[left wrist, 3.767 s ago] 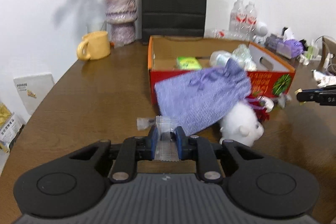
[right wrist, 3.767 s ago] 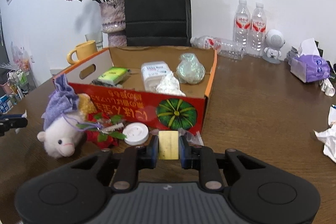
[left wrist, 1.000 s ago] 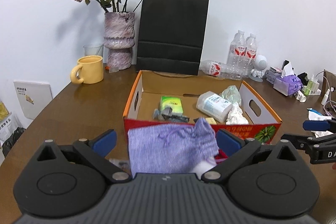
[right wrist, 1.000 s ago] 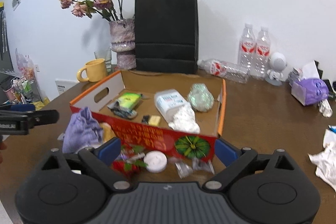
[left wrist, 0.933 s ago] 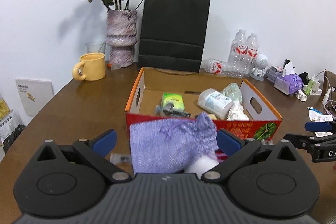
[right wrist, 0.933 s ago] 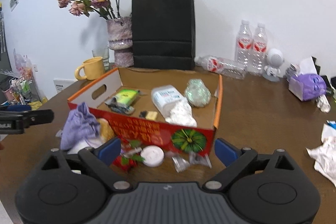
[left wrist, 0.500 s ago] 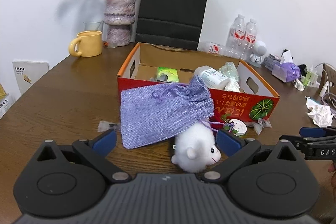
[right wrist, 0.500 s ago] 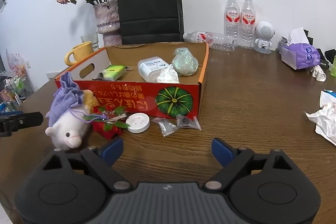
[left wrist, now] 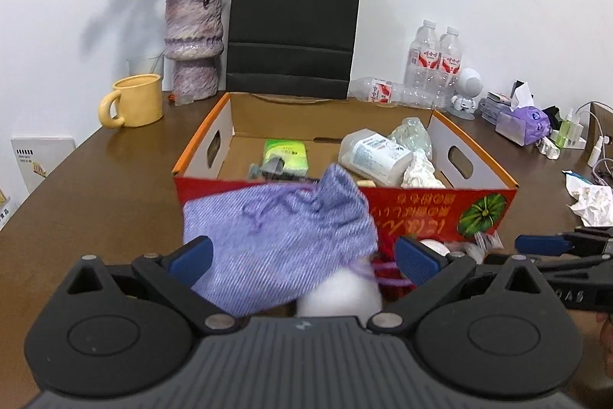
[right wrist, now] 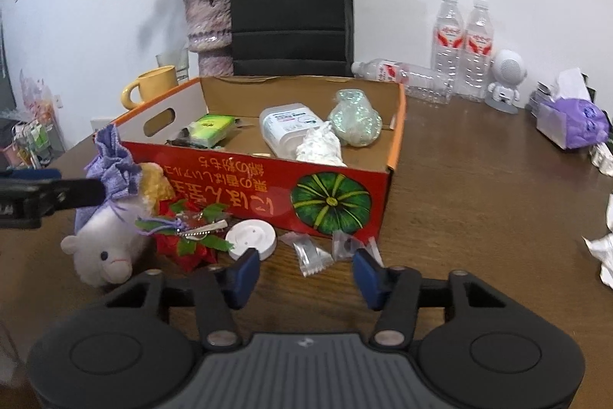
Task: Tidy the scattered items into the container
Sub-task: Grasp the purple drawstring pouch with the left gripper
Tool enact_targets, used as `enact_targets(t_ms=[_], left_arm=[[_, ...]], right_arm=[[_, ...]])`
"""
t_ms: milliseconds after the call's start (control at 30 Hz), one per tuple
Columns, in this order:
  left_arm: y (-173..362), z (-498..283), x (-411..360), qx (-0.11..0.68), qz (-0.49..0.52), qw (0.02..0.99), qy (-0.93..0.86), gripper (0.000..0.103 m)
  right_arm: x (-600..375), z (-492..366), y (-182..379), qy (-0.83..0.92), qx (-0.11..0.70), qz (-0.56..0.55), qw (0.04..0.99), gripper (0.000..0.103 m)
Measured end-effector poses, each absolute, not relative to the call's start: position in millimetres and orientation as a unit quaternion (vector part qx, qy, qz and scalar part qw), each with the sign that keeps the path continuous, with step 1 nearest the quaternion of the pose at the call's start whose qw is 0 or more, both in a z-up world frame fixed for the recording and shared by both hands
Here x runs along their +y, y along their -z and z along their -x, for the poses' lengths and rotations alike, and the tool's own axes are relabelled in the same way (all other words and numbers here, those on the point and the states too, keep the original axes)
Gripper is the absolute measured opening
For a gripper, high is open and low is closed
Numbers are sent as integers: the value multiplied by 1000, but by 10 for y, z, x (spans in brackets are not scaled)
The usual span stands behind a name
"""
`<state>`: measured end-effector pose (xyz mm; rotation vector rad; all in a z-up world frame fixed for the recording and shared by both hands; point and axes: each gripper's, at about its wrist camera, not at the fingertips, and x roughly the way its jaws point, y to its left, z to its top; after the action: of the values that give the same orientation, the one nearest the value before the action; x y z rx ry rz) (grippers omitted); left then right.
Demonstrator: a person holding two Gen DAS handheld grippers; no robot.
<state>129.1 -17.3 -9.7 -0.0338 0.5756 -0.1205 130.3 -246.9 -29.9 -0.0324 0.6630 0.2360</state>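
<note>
I see a black paper bag point(left wrist: 293, 25), a vase of dried roses point(left wrist: 193, 41) and a yellow mug point(left wrist: 132, 100) at the worktop's point(left wrist: 95, 186) back. Water bottles point(right wrist: 463, 45), a white robot figure point(right wrist: 505, 79) and a purple tissue pack point(right wrist: 571, 123) sit right.

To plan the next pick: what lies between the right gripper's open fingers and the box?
Right wrist view: two clear packets lie between right gripper and box.

Bright, even indoor light; fisheye-bent edges; purple pouch point(left wrist: 279, 248) motion-blurred.
</note>
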Motion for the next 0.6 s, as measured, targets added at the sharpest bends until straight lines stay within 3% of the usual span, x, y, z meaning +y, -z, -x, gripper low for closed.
enact_targets(t_ms=[100,233,300,367,500,600], left_arm=[[125,-1403,-223,284,16,957,55,103],[155,-1500,-241,287,15,956,49,97],[171,-1527,-223,292,18,955,50,83],[183,-1537,-201,296,24,953,56,73],[149,-1484,-207,289,23,955,69,48],[106,-1419,-192,281,30,956,74,39]], right_arm=[[-2419,-1430,329,-122,327,31,936,44],[-2363,-1596,401,-132,342,46,929,30],[-2346,-1644,456,-134,354,48,924,27],[-2344,-1658,493,-134,358,49,923,11],[-2385,-1638,479,-146,357,32,922,9],[-2400,-1596,440,-146,348,28,926,9]])
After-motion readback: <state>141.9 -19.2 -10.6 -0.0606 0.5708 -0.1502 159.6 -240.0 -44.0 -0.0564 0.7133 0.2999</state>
